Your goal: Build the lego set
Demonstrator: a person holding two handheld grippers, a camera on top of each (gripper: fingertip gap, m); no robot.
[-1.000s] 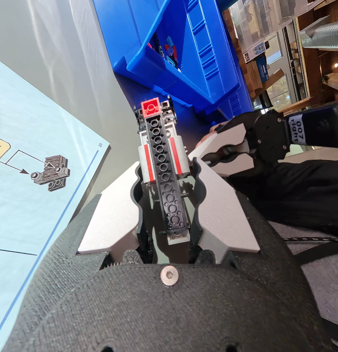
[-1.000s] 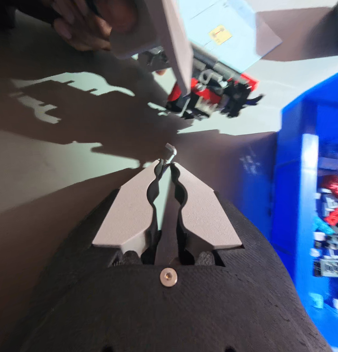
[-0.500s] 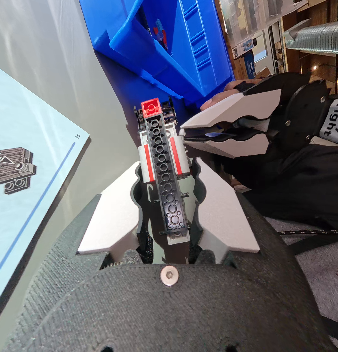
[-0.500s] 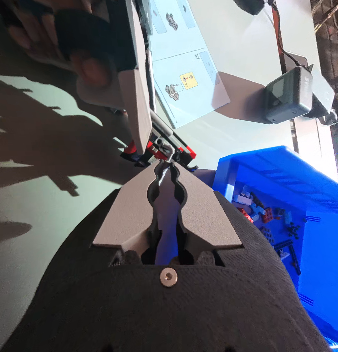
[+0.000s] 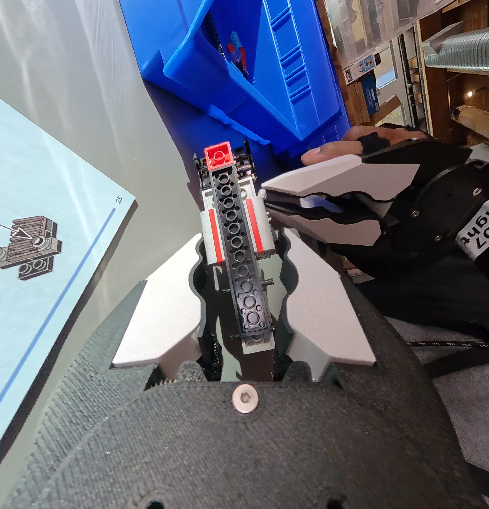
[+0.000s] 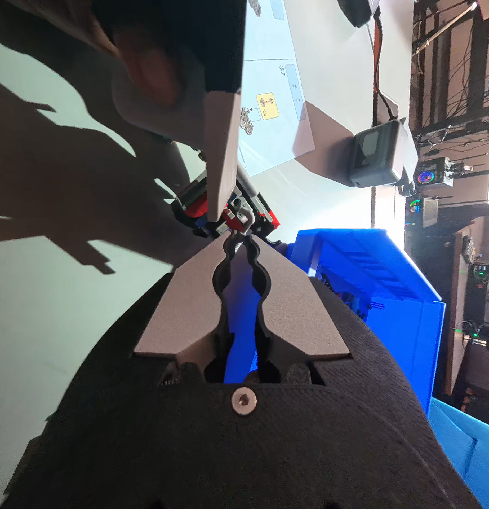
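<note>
My left gripper [image 5: 240,245] clamps one half-built lego model [image 5: 236,242], a long body of grey, red and black. Its long axis runs straight away from me, between the two fingers, with a red brick at the far tip.

My right gripper [image 6: 239,238] comes in from the right, crosswise to that axis, fingers pressed together on one small grey piece [image 6: 244,221]. The piece lies just beside the model's right flank, about midway along; I cannot tell whether they touch. The right gripper is the one placed to join it, I judge.

One blue bin [image 5: 254,68] of loose bricks sits beyond the model, one instruction booklet [image 5: 31,220] to the left.
</note>
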